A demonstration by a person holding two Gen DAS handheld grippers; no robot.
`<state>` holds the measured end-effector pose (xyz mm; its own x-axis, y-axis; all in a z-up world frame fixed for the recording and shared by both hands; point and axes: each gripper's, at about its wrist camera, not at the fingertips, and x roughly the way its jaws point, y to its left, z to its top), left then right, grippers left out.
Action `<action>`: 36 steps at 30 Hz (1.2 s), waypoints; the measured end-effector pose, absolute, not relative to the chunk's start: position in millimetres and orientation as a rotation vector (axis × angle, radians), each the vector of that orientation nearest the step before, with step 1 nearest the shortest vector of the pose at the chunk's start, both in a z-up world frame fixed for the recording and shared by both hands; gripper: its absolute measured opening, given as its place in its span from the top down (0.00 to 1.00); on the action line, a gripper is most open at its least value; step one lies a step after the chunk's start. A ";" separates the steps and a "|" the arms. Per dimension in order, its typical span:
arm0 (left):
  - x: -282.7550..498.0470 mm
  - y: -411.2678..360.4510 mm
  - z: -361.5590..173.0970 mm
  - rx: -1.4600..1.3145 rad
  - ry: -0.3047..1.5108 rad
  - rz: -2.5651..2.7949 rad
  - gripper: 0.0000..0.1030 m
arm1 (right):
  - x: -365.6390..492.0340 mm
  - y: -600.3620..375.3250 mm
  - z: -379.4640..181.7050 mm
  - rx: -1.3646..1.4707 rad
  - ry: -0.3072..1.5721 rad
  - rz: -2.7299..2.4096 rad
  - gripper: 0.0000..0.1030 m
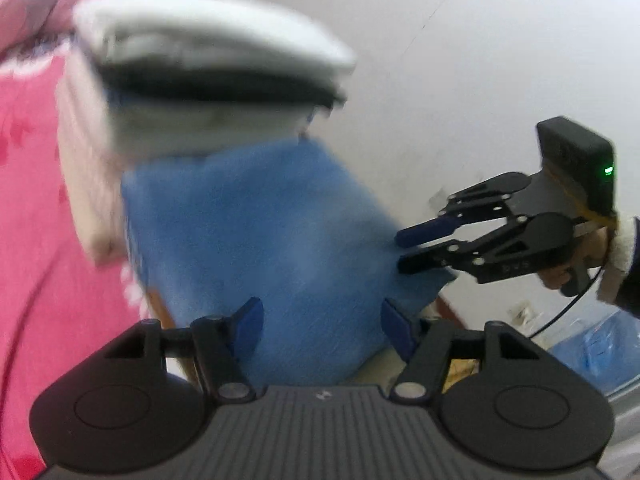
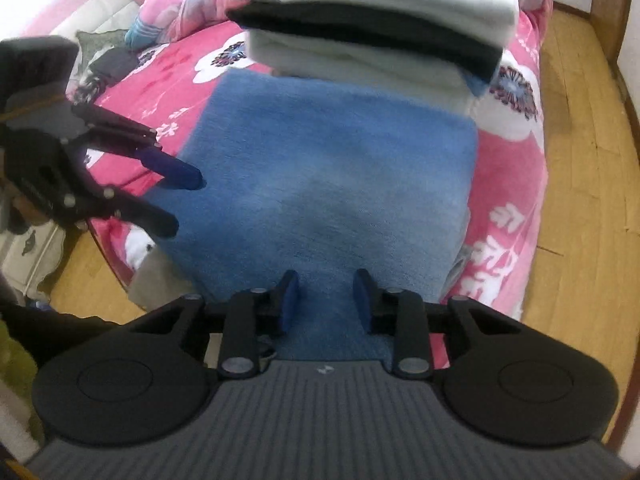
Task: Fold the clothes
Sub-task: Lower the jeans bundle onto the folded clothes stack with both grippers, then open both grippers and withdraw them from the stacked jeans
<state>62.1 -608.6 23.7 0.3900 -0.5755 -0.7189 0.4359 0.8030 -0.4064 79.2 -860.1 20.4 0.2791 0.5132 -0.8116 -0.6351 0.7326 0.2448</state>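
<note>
A folded blue fleece garment lies on the pink floral bed, also in the left wrist view. Behind it stands a stack of folded white and black clothes, blurred in the left wrist view. My left gripper is open, its jaws spread either side of the blue garment's near edge; it shows in the right wrist view at the garment's left edge. My right gripper is open over the garment's near edge; in the left wrist view it is at the garment's right edge.
The pink floral bedspread covers the bed. A wooden floor lies to the right. More rumpled clothes sit at the far left of the bed. A white wall and blue plastic bags show in the left wrist view.
</note>
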 end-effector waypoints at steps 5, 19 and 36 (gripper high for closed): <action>92.3 -621.7 24.6 -0.037 0.895 -0.543 0.30 | 113.3 -863.4 39.2 -0.041 0.888 0.683 0.74; 93.1 -619.2 26.6 -0.010 0.906 -0.425 0.26 | 130.5 -846.5 30.2 -0.047 0.898 0.488 0.75; 2.5 -628.0 69.6 0.241 0.886 -0.546 0.24 | 2.1 -821.0 61.4 -0.132 1.045 0.271 0.75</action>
